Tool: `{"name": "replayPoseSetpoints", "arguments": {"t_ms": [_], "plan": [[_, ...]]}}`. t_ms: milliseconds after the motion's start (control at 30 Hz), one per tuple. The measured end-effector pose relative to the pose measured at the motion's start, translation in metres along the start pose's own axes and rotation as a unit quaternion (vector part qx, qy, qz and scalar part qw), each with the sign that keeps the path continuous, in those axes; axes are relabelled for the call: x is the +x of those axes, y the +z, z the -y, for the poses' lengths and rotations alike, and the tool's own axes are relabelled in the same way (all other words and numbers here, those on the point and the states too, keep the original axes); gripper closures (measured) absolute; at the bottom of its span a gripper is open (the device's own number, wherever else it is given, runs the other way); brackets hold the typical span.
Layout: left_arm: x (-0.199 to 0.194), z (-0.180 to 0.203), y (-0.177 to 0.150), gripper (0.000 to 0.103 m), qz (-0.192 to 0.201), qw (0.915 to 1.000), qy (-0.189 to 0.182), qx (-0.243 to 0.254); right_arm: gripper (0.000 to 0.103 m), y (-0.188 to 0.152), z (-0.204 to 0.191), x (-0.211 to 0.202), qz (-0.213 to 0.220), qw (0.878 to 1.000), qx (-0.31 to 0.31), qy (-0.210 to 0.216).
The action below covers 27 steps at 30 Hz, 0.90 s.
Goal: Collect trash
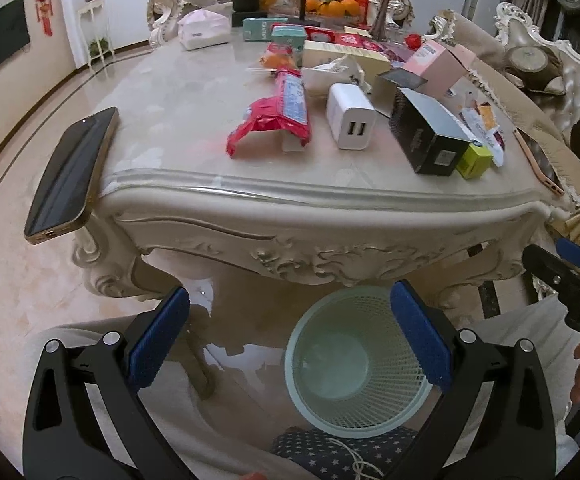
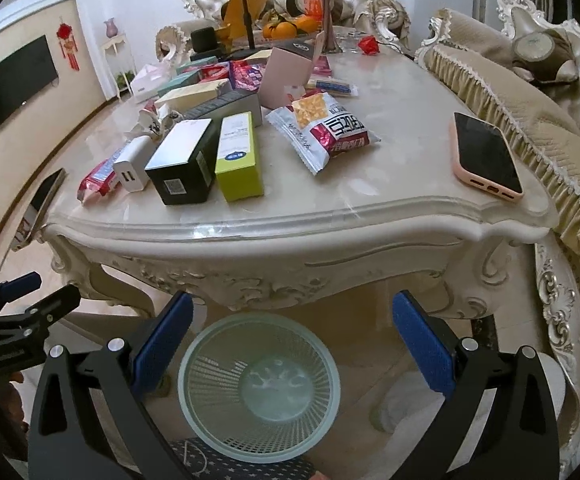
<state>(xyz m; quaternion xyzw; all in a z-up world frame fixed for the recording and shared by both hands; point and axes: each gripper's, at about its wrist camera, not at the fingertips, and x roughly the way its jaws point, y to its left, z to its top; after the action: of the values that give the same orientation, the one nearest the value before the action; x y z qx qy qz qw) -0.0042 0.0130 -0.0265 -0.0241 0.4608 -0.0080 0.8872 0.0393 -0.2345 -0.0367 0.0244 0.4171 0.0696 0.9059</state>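
A pale green mesh wastebasket [image 1: 355, 364] [image 2: 260, 388] stands on the floor below the table's near edge, with nothing visible inside. My left gripper [image 1: 290, 336] hovers open above it, and my right gripper [image 2: 293, 338] hangs open over it too; both hold nothing. On the table lie a red crumpled wrapper [image 1: 278, 116] [image 2: 98, 178], a white snack bag [image 2: 323, 130], a black box [image 1: 429, 132] [image 2: 184, 160], a lime-green box [image 2: 238, 156] [image 1: 474, 161], a pink box [image 1: 437, 64] [image 2: 288, 74] and crumpled white paper [image 1: 333, 72].
A carved cream table [image 1: 309, 216] [image 2: 290, 240] fills the middle. A white charger [image 1: 351, 122], a dark phone [image 1: 70, 176] overhanging the left corner and a pink-cased phone [image 2: 485, 156] lie on it. Ornate sofas stand right and behind. A person's knees flank the basket.
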Motion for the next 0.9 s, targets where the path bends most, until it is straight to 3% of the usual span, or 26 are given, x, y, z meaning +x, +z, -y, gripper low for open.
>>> {"name": "replayPoseSetpoints", "arguments": {"t_ms": [200, 433, 567, 900], "plan": [[0.0, -0.014, 0.017, 0.006, 0.036, 0.999, -0.003, -0.027, 0.007, 0.013, 0.006, -0.005, 0.022, 1.0, -0.014, 0.005], [0.018, -0.023, 0.074, 0.006, 0.081, 0.9959, 0.025, -0.033, 0.007, 0.067, 0.03, 0.004, 0.081, 0.996, 0.003, 0.045], [0.037, -0.023, 0.095, 0.006, 0.077, 0.9961, 0.03, -0.03, 0.007, 0.094, 0.027, 0.024, 0.071, 0.997, -0.019, 0.038], [0.069, -0.011, 0.124, 0.006, 0.048, 0.9986, 0.02, -0.004, 0.008, 0.121, 0.047, 0.065, 0.048, 0.997, -0.055, 0.002]]}}
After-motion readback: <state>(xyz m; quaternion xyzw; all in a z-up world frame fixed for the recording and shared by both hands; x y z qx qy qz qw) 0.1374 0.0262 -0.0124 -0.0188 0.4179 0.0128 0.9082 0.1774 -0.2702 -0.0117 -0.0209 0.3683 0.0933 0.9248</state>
